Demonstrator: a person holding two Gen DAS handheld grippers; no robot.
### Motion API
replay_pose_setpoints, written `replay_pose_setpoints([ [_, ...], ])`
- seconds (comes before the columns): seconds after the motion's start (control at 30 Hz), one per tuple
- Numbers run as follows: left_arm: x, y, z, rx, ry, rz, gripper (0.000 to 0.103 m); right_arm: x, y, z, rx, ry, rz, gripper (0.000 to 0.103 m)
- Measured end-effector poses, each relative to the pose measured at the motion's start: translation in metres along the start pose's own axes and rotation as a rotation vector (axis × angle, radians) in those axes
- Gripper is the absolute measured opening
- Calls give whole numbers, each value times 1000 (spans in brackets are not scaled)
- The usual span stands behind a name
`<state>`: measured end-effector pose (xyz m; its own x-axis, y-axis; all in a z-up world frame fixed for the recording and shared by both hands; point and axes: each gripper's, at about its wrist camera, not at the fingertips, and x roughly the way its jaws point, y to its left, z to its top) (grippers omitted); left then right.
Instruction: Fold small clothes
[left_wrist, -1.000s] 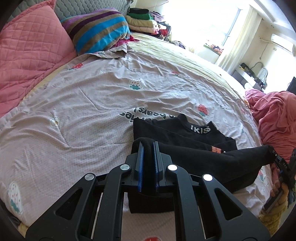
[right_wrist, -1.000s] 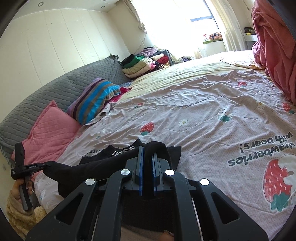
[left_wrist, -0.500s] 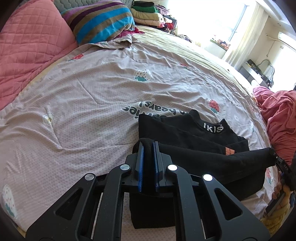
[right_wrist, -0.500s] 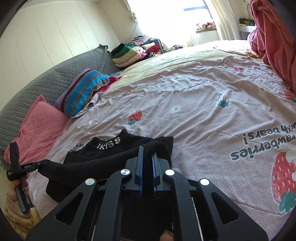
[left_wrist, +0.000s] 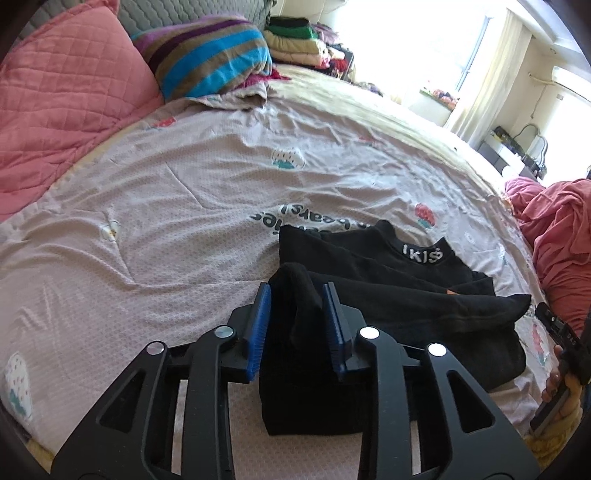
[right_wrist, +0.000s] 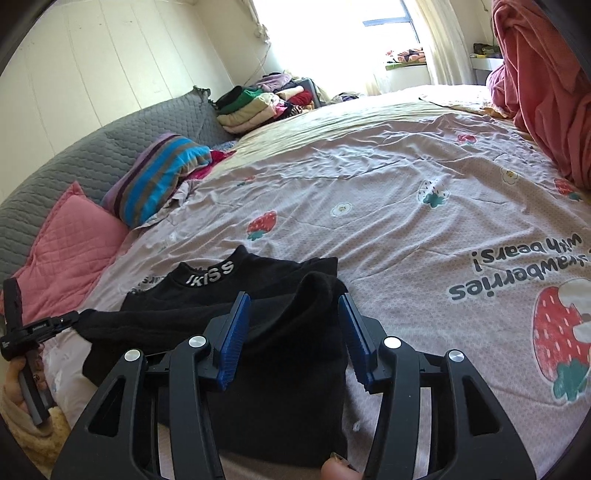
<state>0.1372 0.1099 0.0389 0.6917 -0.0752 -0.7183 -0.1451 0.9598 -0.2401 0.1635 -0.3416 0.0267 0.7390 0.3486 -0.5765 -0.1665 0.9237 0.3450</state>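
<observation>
A black top (left_wrist: 388, 280) with a white-lettered collar (left_wrist: 423, 254) lies on the strawberry-print sheet (left_wrist: 184, 221), its lower part folded up over its body. My left gripper (left_wrist: 296, 291) sits low over the fold's left corner. Its jaws are opening, and a ridge of black cloth stands loose between the blue pads (left_wrist: 258, 325). In the right wrist view my right gripper (right_wrist: 293, 299) is over the top's (right_wrist: 277, 273) right corner. Its jaws are also opening, with a slack hump of cloth between them. Each view shows the other gripper at its edge, held by a hand.
A pink quilted pillow (left_wrist: 62, 92) and a striped pillow (left_wrist: 210, 55) lie by the grey headboard (right_wrist: 92, 158). Stacked folded clothes (left_wrist: 295, 40) sit at the far end. A red-pink blanket heap (left_wrist: 554, 229) rises on the right. Broad bare sheet stretches beyond the top.
Both grippers were shut on the folded edge of the black top; now both sets of jaws have parted and the cloth has slumped onto the garment. The right hand has sunk a little.
</observation>
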Motion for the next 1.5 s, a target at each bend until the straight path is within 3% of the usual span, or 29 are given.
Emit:
replay_pose_setpoints([
  [0.07, -10, -2, -4, 9, -23, 9, 34, -6, 4, -4, -20, 0, 5, 49],
  [0.23, -21, -13, -21, 54, -19, -9, 34, -11, 22, -18, -116, 32, -5, 47],
  [0.5, 25, -45, -49, 190, 112, 29, 34, 36, 29, -43, -170, 187, -93, 44],
  [0.77, 64, -51, -35, 219, 135, 71, 34, 74, 36, -31, -236, 197, -157, 45],
  [0.97, 75, -36, -7, 170, 123, 105, 34, 89, 26, -7, -188, 162, -174, 44],
  [1.23, 72, -5, 11, 48, 97, 89, 41, 101, 3, 12, -121, 145, -208, 45],
  [1.33, 76, 7, 12, -2, 111, 69, 43, 103, -4, 14, -92, 143, -218, 50],
  [1.5, 93, 12, 13, -28, 157, 34, 47, 116, -14, 16, -50, 199, -141, 56],
])
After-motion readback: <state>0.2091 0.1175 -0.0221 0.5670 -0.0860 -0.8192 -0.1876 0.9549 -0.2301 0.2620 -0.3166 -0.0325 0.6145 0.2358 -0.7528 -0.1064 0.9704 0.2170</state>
